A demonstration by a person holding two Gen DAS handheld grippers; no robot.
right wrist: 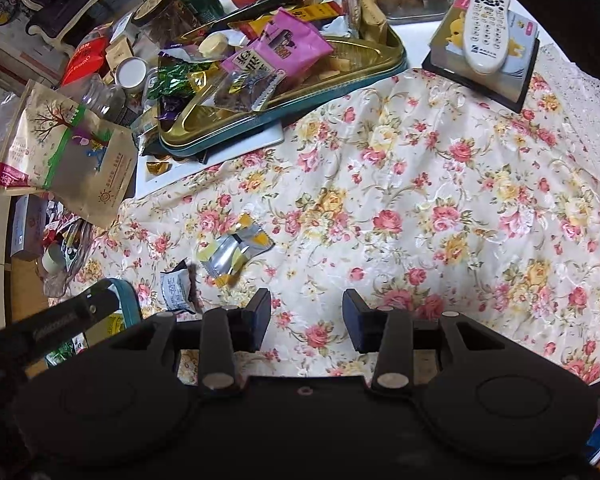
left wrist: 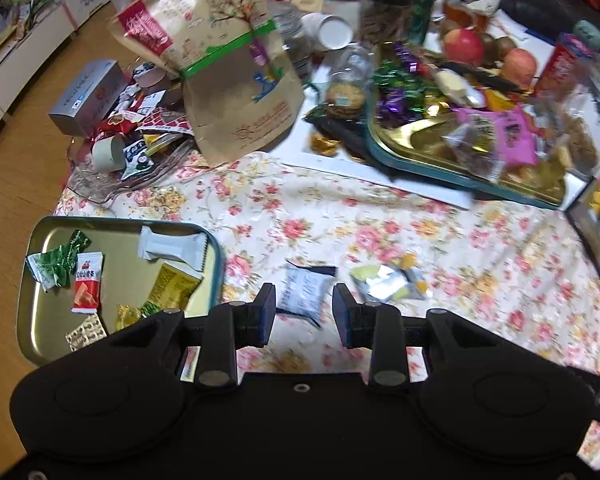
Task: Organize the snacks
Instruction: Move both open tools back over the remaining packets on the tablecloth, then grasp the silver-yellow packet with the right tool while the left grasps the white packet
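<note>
Both grippers are with us over the flowered tablecloth (right wrist: 440, 184), and both hang with jaws apart and nothing between the pads. Our left gripper (left wrist: 304, 312) points down at the small white-and-black packet (left wrist: 305, 290), which lies flat on the cloth just past the fingertips. Our right gripper (right wrist: 306, 318) has only bare cloth under it; the packet (right wrist: 176, 290) sits off to its left.

Just beside that packet lies the silver-and-yellow wrapper (left wrist: 390, 280), the only other loose snack on the cloth. To our left sits the small gold tray (left wrist: 52, 236), a handful of snacks already in it, so we reckon the two loose ones belong there.

Further back, the big gold tray (left wrist: 416, 130) is heaped with sweets, next to the brown paper bag (left wrist: 236, 80).

The risk here: that packet is thin and flat, so the pads could pinch the tablecloth with it, or skid off the slick wrapper.
</note>
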